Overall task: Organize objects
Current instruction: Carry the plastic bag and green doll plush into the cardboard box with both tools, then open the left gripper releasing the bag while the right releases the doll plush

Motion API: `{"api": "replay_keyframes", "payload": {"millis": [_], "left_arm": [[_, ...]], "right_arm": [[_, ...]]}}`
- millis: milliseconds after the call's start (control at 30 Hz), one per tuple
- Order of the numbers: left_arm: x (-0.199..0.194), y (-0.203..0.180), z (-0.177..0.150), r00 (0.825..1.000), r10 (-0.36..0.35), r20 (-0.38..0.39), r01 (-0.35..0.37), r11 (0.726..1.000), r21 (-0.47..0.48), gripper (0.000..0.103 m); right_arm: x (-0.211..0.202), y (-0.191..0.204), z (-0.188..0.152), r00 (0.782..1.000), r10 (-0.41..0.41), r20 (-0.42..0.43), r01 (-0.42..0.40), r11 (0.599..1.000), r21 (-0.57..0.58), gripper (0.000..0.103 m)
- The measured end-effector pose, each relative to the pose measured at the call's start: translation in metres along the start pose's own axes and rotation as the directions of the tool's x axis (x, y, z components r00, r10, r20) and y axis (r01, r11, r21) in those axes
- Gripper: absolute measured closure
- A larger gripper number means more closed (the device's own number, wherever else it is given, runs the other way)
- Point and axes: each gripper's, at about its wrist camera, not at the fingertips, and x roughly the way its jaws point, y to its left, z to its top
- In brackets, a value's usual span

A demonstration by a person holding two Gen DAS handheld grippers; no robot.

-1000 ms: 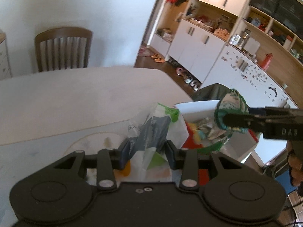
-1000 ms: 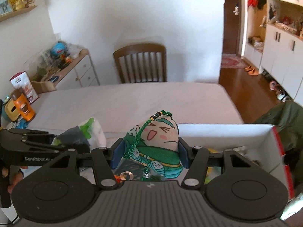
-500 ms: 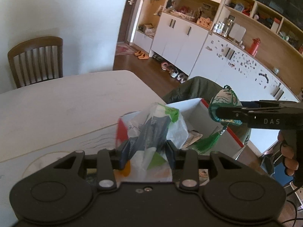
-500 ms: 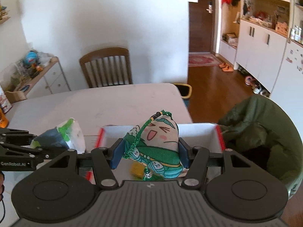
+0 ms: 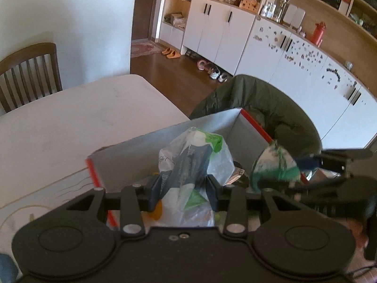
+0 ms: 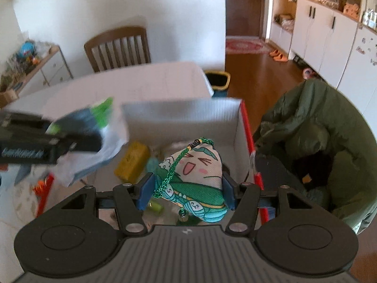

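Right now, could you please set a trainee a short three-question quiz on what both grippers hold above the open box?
1. True or false: the right gripper is empty.
2. What does the left gripper clamp: A) a yellow sponge, B) a crumpled clear plastic bag, C) a green jacket?
3. Fill in: the green cartoon-face drawstring pouch hangs over the white ___ with red edges.

Key: 1 false; 2 B; 3 box.

Bright daylight interior, strong fisheye bowing with dark corners at the frame edges, motion blur on the right claw (image 5: 299,165) at 3 o'clock in the left view, left claw (image 6: 77,139) smeared at 9 o'clock in the right view, counter (image 5: 70,122) softly lit.
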Motion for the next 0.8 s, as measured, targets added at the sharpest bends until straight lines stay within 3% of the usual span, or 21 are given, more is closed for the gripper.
{"api": "replay_keyframes", "payload": {"millis": [333, 800], "left_arm": [[0.051, -0.023, 0.002, 0.996, 0.067, -0.061, -0.064, 0.997, 0.051, 0.064], [0.091, -0.027, -0.003, 0.982, 0.100, -0.157, -0.095, 0.995, 0.042, 0.063]], "right_arm": [[0.026, 0.002, -0.022, 0.995, 0.022, -0.101, -0.030, 0.996, -0.079, 0.044], [0.045, 0.001, -0.026, 0.994, 0.023, -0.109, -0.038, 0.991, -0.131, 0.042]]}}
